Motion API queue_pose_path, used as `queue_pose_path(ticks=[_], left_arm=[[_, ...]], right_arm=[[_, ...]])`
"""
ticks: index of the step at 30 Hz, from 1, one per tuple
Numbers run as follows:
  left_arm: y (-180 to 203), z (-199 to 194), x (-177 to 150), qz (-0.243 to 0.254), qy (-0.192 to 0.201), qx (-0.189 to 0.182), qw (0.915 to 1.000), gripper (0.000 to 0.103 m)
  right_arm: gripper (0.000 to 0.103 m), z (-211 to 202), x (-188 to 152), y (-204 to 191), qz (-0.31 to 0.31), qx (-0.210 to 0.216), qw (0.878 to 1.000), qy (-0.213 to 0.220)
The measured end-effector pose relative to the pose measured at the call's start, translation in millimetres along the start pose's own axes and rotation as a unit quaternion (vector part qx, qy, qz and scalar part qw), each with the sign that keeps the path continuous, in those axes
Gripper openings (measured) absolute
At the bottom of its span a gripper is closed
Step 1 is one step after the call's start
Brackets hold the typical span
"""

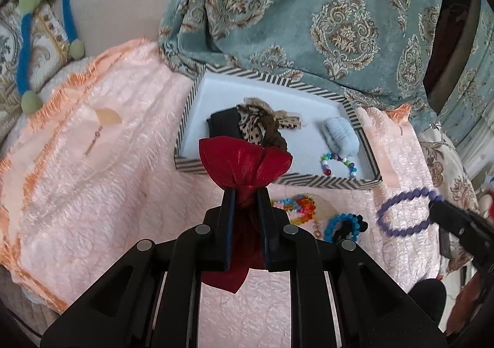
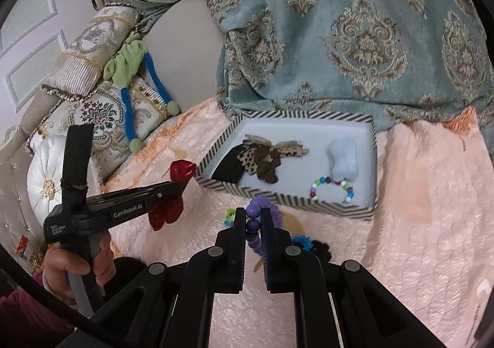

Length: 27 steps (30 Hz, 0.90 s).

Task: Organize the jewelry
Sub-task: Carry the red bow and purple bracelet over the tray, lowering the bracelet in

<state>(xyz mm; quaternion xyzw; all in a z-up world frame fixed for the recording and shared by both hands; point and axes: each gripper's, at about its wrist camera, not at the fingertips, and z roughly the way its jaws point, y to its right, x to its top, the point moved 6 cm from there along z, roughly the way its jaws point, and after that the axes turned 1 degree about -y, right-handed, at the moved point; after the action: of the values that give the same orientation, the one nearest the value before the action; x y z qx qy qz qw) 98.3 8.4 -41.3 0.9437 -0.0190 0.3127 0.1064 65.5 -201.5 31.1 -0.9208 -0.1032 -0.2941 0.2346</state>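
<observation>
Left tongs (image 1: 244,193): pinching red mesh fabric bow (image 1: 245,162) | Right tongs (image 2: 253,218): pinching purple bead bracelet (image 2: 254,224) | Target: striped-rim white tray (image 1: 185,107) ahead of both tongs, long axis crosswise | Nearer, judged: left | Remaining beadwork below tongs on bed.

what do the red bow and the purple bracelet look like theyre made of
Red bow: thin sheer fabric, likely organza, with a faint sheen and fine ribbing. Purple bracelet: smooth round beads, matte, probably plastic or painted wood; hard to tell which.
</observation>
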Motion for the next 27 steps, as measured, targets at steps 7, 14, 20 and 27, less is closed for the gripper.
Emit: queue_pose_path(ticks=[7, 14, 20, 27], left_arm=[[6, 0, 13, 0.015, 0.010, 0.014, 0.9997, 0.013], [4, 5, 28, 0.027, 0.022, 0.038, 0.9987, 0.013], [-4, 15, 41, 0.033, 0.025, 0.054, 0.9977, 0.013], [-11, 34, 57, 0.043, 0.024, 0.076, 0.9959, 0.013]], right_arm=[[0.008, -2, 21, 12, -0.003, -0.019, 1.000, 0.005], [0.008, 13, 31, 20, -0.005, -0.029, 1.000, -0.008], [0.008, 32, 38, 21, -0.013, -0.034, 0.999, -0.024], [0.008, 62, 47, 22, -0.019, -0.033, 0.998, -0.043]])
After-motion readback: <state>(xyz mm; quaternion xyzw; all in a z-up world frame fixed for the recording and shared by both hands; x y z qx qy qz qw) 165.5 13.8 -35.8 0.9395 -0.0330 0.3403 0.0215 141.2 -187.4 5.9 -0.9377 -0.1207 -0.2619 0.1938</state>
